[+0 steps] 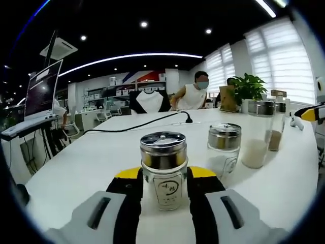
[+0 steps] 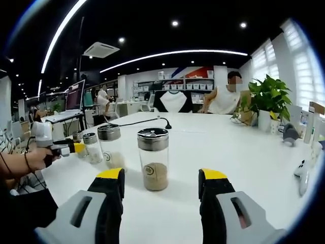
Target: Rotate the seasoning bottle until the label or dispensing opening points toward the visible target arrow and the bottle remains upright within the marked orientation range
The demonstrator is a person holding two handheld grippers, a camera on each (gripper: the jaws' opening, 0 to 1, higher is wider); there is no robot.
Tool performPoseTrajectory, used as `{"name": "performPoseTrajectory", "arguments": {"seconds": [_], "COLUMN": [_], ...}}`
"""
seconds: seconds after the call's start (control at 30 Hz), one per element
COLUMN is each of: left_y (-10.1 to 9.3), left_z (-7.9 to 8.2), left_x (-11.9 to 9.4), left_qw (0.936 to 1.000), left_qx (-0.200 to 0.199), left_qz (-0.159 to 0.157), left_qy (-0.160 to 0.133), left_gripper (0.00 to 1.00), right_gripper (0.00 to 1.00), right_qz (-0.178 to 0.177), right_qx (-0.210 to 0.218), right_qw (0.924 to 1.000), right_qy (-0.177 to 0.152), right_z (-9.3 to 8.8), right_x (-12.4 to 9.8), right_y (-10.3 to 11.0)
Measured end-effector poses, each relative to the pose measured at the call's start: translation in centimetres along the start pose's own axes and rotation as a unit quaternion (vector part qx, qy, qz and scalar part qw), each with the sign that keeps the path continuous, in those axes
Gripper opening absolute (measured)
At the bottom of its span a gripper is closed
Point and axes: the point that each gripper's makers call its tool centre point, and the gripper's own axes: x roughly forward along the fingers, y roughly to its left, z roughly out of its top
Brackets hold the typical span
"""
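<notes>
White tabletop [image 1: 91,162] in an open office carries four lidded glass seasoning bottles. No target arrow or orientation marking is discernible on the surface in either view.

Subject item: the near seasoning bottle [image 1: 164,170], steel-lidded and apparently empty, stands upright with its printed label facing the left gripper view. It sits between the jaws of the left gripper [image 1: 164,190]; the pads lie against or just beside its sides, so the gripper is judged closed on it, though firm contact cannot be confirmed.

Step in hand, as a judgement: the bottle is grasped or about to be, and rotation is pending. The next move calls for a turn about the bottle's vertical axis, base kept flat on the table, with no tipping. The direction of turn cannot be fixed, since the arrow is not visible.

Right gripper [image 2: 161,185]: jaws spread wide, holding nothing. A bottle with brown powder [image 2: 154,160] stands on the table ahead of the jaws and slightly toward the left one, clear of both.

Surroundings: a second empty bottle [image 1: 224,147] stands just behind and to the right of the subject, with a bottle of pale powder [image 1: 258,134] beyond it. A potted plant [image 1: 247,89], a black cable [image 1: 147,122] and a seated person [image 1: 195,91] occupy the far end
</notes>
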Motion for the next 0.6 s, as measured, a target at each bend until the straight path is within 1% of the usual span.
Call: {"name": "performPoseTrajectory", "arguments": {"seconds": [0.07, 0.13, 0.23, 0.33, 0.37, 0.4, 0.47, 0.6], "left_y": [-0.1, -0.1, 0.0, 0.0, 0.0, -0.1, -0.6, -0.9], "left_z": [0.2, 0.7, 1.1, 2.2, 2.4, 2.6, 3.0, 4.2], "left_x": [-0.4, -0.9, -1.7, -2.9, -3.2, -3.5, -4.0, -5.3], "left_qw": [1.0000, 0.9999, 0.9999, 0.9995, 0.9994, 0.9992, 0.9991, 0.9980], "left_qx": [0.005, 0.008, 0.004, -0.001, -0.003, -0.009, -0.018, -0.023], "left_qz": [-0.004, -0.005, -0.004, 0.002, 0.003, 0.003, 0.000, 0.014], "left_qy": [0.000, -0.010, -0.011, -0.032, -0.035, -0.038, -0.039, -0.058], "left_gripper": [0.47, 0.50, 0.52, 0.58, 0.59, 0.59, 0.61, 0.67], "right_gripper": [0.59, 0.59, 0.59, 0.59, 0.59, 0.59, 0.61, 0.61], "right_qz": [-0.001, 0.000, 0.001, 0.004, 0.004, 0.007, 0.022, 0.022], "right_qx": [0.000, 0.001, 0.002, 0.004, 0.004, 0.006, 0.012, 0.008], "right_qw": [1.0000, 1.0000, 1.0000, 0.9999, 0.9999, 0.9999, 0.9990, 0.9988], "right_qy": [-0.001, -0.003, -0.005, -0.009, -0.010, -0.014, -0.036, -0.043], "right_z": [0.0, 0.1, 0.1, 0.2, 0.2, 0.2, 0.8, 0.7], "right_x": [-0.1, 0.0, 0.0, 0.1, 0.1, 0.1, 0.1, 0.1], "right_y": [-0.1, -0.1, 0.0, 0.2, 0.3, 0.4, 1.1, 1.5]}}
